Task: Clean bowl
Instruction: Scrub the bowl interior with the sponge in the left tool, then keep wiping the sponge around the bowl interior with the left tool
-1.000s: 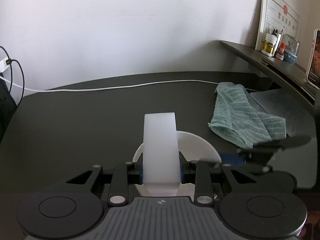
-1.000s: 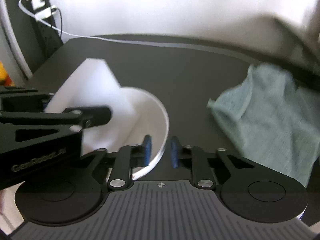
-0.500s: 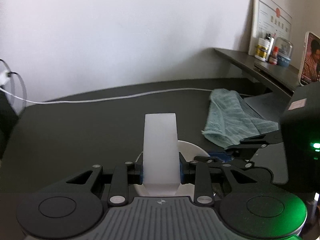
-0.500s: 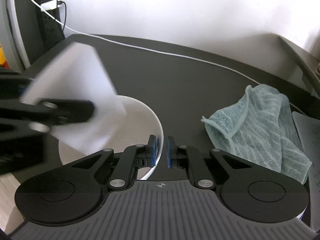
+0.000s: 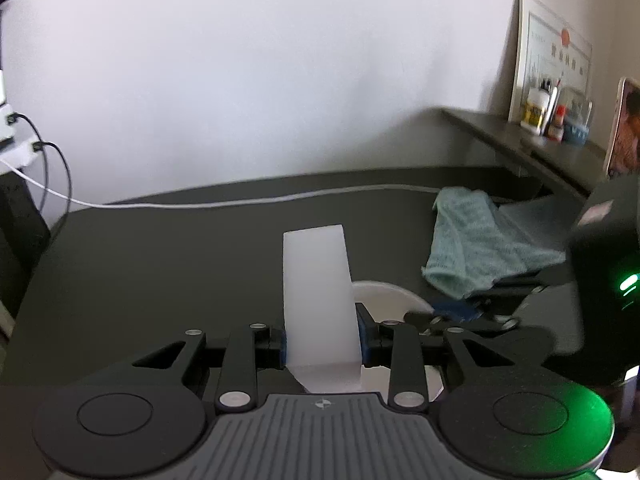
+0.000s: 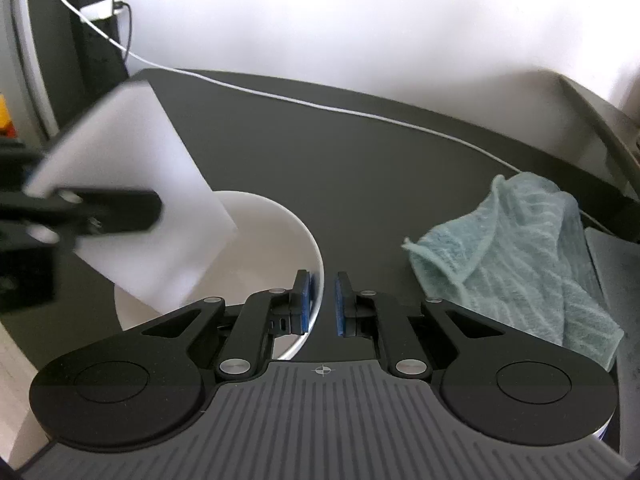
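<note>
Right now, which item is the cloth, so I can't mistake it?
Start at the dark table. Right of the white bowl, which the right gripper pinches, lies the cloth: a crumpled pale-teal ribbed towel, the only soft, coloured thing there, unlike the stiff white sponge.

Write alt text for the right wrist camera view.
The right gripper pinches the white bowl by its rim on a dark table. The left gripper holds a white sponge over the bowl; a teal cloth lies right.
</note>
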A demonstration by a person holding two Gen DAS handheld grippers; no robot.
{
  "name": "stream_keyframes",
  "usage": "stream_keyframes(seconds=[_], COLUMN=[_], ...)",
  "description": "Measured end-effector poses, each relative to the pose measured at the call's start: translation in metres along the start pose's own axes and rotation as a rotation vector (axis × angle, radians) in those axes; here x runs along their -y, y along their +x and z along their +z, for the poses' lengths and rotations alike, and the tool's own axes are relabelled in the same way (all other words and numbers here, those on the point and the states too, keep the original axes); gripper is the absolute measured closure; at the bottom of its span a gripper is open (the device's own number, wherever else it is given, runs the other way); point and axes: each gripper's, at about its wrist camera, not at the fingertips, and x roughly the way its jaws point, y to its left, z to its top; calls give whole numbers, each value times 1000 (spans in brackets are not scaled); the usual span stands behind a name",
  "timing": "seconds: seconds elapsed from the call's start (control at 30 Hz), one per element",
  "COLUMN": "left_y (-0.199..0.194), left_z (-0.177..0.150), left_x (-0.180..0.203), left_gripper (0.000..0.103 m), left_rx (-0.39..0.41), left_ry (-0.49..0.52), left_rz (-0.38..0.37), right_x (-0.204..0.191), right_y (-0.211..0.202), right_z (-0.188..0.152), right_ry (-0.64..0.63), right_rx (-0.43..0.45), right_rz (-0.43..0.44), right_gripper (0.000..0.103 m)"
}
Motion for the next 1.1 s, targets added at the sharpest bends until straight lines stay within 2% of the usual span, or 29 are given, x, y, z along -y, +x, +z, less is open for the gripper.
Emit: stream_keyframes(seconds=[0.13,0.23,0.3,0.43,0.63,0.73,0.93,1.1], left_y=[13,43,49,40,3,-3,35,33], left_z=[6,2,-1,-1,-1,1,-8,-10], left_x=[14,17,17,12,-5,-4,8,0], left_gripper=[73,73,73,72,72,73,72,71], left_rx=[-21,-72,-74,-53,-9,-3,-84,-67], left_ry=[48,39,31,51,13,5,21,16], left_rz=[-35,-42,-52,-5,-11,-37,-37,-20], right_x=[0,0,0,-1,-4,-7,-4,-4], right_y=[0,0,0,1,3,3,4,4], right_z=[-1,-2,-2,-1,1,1,0,1], right_ry=[2,2,3,-8,-12,-20,-25,-29], right_rx=[-8,-11,-14,-17,-14,-15,-26,-32], right_rz=[4,2,0,-21,-25,-31,-31,-29], right_gripper=[94,93,92,92,92,92,92,92])
